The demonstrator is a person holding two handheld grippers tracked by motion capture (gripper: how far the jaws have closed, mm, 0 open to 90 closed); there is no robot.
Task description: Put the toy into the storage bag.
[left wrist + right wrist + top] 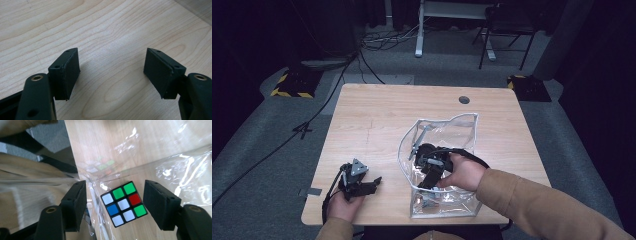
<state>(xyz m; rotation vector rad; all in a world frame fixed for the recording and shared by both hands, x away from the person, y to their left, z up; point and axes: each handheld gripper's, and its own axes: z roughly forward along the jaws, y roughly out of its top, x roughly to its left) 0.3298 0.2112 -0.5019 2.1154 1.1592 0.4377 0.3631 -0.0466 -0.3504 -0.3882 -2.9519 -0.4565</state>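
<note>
Cube [124, 204] is lying between the right claw [113, 202]'s wide jaws, untouched, inside the clear bag [462, 131]; left claw [112, 72] is gaping, resting well apart.

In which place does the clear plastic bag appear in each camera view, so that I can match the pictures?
High view: the clear plastic bag stands right of centre on the wooden table, with the right claw reaching into it.
Left gripper view: the open left claw hangs over bare table wood.
Right gripper view: the bag's shiny walls surround the claw, and a colour cube lies inside.
Shared landmark: the table's pale wood grain.
</note>
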